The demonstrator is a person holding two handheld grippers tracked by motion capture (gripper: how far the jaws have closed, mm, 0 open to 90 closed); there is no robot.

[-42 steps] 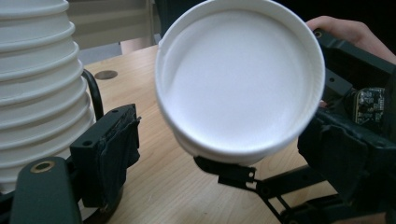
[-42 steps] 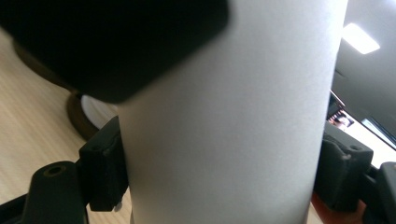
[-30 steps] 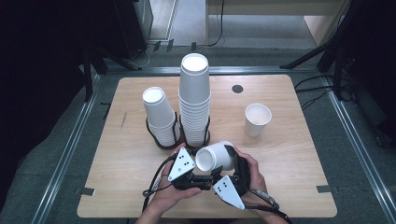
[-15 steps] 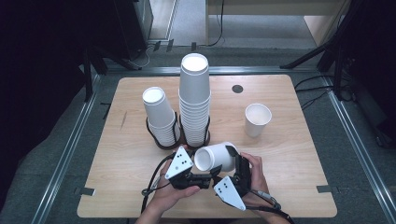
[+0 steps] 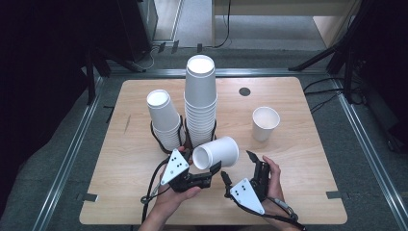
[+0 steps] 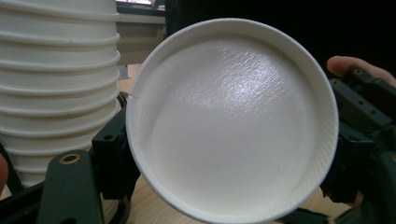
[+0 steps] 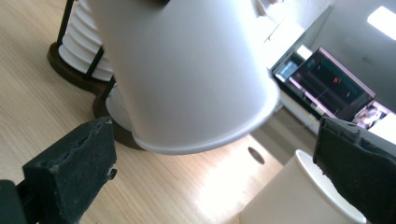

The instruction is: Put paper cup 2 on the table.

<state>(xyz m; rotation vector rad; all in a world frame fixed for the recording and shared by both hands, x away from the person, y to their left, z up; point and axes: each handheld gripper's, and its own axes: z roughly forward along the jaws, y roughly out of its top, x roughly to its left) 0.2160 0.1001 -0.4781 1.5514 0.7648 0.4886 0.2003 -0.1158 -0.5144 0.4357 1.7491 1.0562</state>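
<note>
A white paper cup [image 5: 219, 151] [image 6: 233, 121] [image 7: 187, 74] hangs on its side just above the wooden table [image 5: 298, 159]. Its open mouth faces my left gripper [image 5: 202, 164] [image 6: 219, 198], which is shut on it at the rim, one black jaw at each side. My right gripper [image 5: 236, 166] [image 7: 215, 163] sits just right of the cup and is open. Its jaws have just been opening, and its pads [image 7: 74, 163] stand wide apart below the cup's base without touching it.
A tall stack of cups [image 5: 200, 106] and a shorter stack [image 5: 163, 118] stand in wire holders right behind the held cup. A single upright cup [image 5: 265, 122] [image 7: 299, 196] stands to the right. A small dark disc [image 5: 245, 91] lies at the back.
The right gripper's jaws have spread wide and come off the cup. The cup stays in the left gripper, which has closed on its rim. Both hands have stayed almost in place.
</note>
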